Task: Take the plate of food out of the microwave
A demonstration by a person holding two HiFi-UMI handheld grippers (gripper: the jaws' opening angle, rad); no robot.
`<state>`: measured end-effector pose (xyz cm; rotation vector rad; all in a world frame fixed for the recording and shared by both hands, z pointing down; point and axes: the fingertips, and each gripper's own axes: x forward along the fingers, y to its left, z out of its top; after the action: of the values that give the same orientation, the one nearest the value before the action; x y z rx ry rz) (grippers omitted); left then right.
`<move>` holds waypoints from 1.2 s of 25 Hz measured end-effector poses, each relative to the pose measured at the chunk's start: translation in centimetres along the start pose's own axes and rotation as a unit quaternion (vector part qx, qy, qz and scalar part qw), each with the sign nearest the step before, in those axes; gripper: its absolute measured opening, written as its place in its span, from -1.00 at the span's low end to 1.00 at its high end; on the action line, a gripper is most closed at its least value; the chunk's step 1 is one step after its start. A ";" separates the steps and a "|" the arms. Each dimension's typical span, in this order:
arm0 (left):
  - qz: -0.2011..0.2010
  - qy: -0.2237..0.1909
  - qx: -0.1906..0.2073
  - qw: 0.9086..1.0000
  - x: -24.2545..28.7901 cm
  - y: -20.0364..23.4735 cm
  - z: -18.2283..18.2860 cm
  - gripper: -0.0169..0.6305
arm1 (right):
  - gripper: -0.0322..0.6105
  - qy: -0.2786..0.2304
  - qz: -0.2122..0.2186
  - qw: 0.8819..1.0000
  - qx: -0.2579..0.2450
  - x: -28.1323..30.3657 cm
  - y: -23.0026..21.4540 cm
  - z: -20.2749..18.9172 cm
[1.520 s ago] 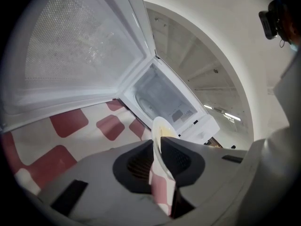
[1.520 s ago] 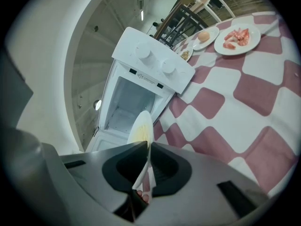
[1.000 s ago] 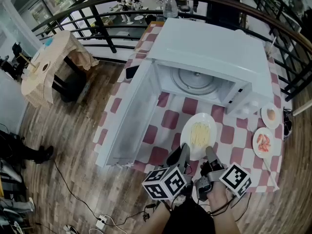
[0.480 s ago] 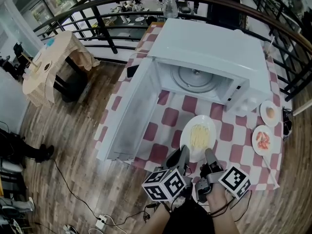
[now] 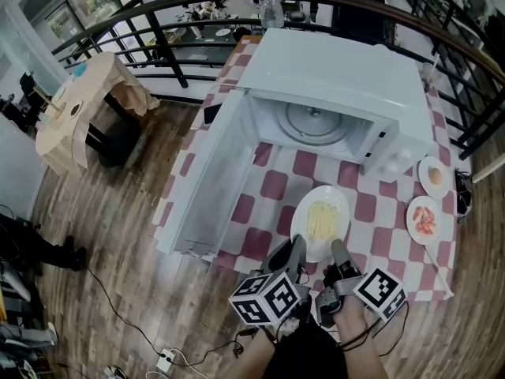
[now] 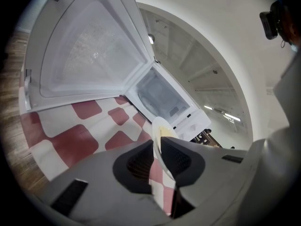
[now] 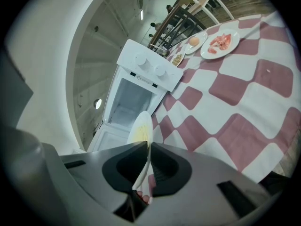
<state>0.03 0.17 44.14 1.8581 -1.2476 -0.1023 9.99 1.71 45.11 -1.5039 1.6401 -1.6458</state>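
Observation:
A white plate of yellow noodles (image 5: 320,219) hangs low over the red-and-white checked cloth, in front of the open white microwave (image 5: 331,77). Its door (image 5: 213,188) swings out to the left, and the glass turntable (image 5: 312,125) inside is bare. My left gripper (image 5: 293,253) is shut on the plate's near left rim, and my right gripper (image 5: 339,254) is shut on its near right rim. In the left gripper view the plate's rim (image 6: 159,131) runs edge-on between the pads of the left gripper (image 6: 157,160). The right gripper view shows the plate (image 7: 141,128) pinched by the right gripper (image 7: 148,160).
Two small plates of food (image 5: 434,174) (image 5: 424,218) sit at the table's right edge. A water bottle (image 5: 271,10) stands behind the microwave, by a dark railing. A cloth-covered side table (image 5: 79,101) is off to the left. The table's near edge lies just under my grippers.
The plate and both grippers have drawn slightly toward me, so the gap to the microwave's mouth is a little wider. Both grips are unchanged.

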 end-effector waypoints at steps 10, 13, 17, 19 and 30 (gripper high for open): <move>-0.004 0.001 0.002 1.000 -0.7 0.0 -0.3 -0.72 | -0.79 0.000 -0.029 1.000 0.002 -1.1 -0.6 -0.7; -0.004 0.000 0.002 1.000 -0.9 0.0 -0.3 -0.72 | -0.79 -0.002 -0.003 1.000 0.006 -0.8 -0.2 -0.7; -0.005 0.000 0.000 1.000 -0.9 -0.1 -0.5 -0.72 | -0.79 -0.003 0.002 1.000 0.007 -0.9 -0.2 -0.6; -0.005 0.001 -0.002 1.000 -0.9 -0.1 -0.7 -0.72 | -0.79 -0.002 0.000 1.000 0.007 -1.0 -0.3 -0.6; -0.002 -0.001 -0.006 1.000 -0.5 -0.4 -0.9 -0.72 | -0.80 0.000 0.002 1.000 0.006 -1.0 -0.5 0.0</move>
<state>0.51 1.21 44.23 1.8510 -1.2416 -0.1145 10.49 2.67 45.13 -1.4944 1.6292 -1.6496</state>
